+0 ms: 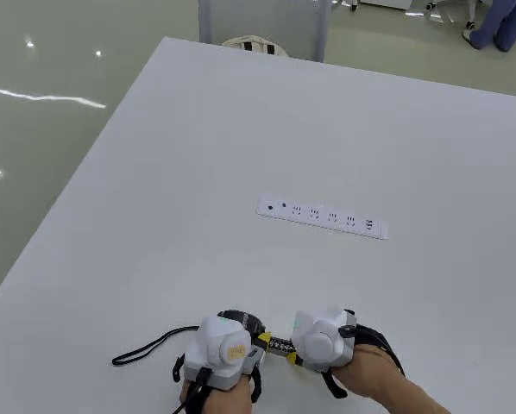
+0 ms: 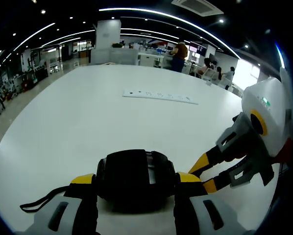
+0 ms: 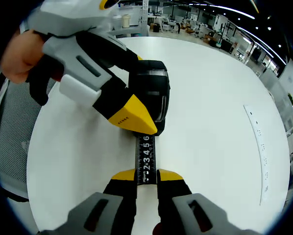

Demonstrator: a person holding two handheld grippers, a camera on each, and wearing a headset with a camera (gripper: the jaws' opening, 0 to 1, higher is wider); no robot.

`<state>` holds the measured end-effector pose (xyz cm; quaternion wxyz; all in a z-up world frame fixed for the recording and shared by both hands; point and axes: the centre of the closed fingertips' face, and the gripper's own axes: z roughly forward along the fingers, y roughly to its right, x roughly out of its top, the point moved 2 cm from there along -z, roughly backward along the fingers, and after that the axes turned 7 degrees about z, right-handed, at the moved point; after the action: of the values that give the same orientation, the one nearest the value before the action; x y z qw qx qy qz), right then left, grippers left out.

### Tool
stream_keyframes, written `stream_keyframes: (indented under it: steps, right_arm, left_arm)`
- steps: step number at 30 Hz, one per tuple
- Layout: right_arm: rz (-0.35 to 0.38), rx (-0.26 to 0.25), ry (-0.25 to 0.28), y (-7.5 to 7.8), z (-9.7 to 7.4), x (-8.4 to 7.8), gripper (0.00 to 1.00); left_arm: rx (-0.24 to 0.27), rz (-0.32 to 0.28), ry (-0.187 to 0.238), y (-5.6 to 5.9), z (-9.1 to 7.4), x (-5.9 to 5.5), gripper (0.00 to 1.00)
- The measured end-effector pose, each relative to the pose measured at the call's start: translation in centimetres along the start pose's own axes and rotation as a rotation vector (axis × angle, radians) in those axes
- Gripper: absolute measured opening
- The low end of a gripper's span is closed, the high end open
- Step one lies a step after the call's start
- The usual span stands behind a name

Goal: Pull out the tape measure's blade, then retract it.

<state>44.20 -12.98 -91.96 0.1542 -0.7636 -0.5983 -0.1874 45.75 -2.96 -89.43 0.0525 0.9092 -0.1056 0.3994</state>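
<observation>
1. Head view: At 6 o'clock on the white table (image 1: pixel 241 155), the left gripper (image 1: pixel 260 342) and right gripper (image 1: pixel 291 355) face each other almost tip to tip. The tape measure (image 1: pixel 241 320) sits under the left one, and a short stretch of blade (image 1: pixel 280 347) bridges the gap. This opposed hold suits the task, since one side can anchor the case while the other draws. The grippers' white bodies cover most of the case, so the grips are hard to read here. A black wrist strap (image 1: pixel 146 349) trails off toward 9 o'clock. A power strip (image 1: pixel 321 216) lies well apart at 12 o'clock.

2. Left gripper view: The yellow-tipped fingers (image 2: pixel 83 179) are closed on either flank of the black case, pinning it against the table so it cannot slide. The right gripper comes in from 3 o'clock. The blade and its slot are hidden behind the case's right side.

3. Right gripper view: The fingers (image 3: pixel 123 176) are clamped on the blade, whose printed numbers run toward the case at 12 o'clock. Only a short length is out, so this is either the start of the pull or the end of the retraction; which one cannot be told. The end hook is hidden under the fingers, the left gripper's finger covers part of the case, and no lock button can be made out.
</observation>
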Motion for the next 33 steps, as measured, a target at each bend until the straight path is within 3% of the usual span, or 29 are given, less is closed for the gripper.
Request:
stream_keyframes:
  steps: [33]
  right_arm:
    - [-0.002,0.019,0.006,-0.4,1.1,2.0,0.15]
  left_arm:
    - [-0.007,0.005,0.001,0.0,0.0,0.0,0.59]
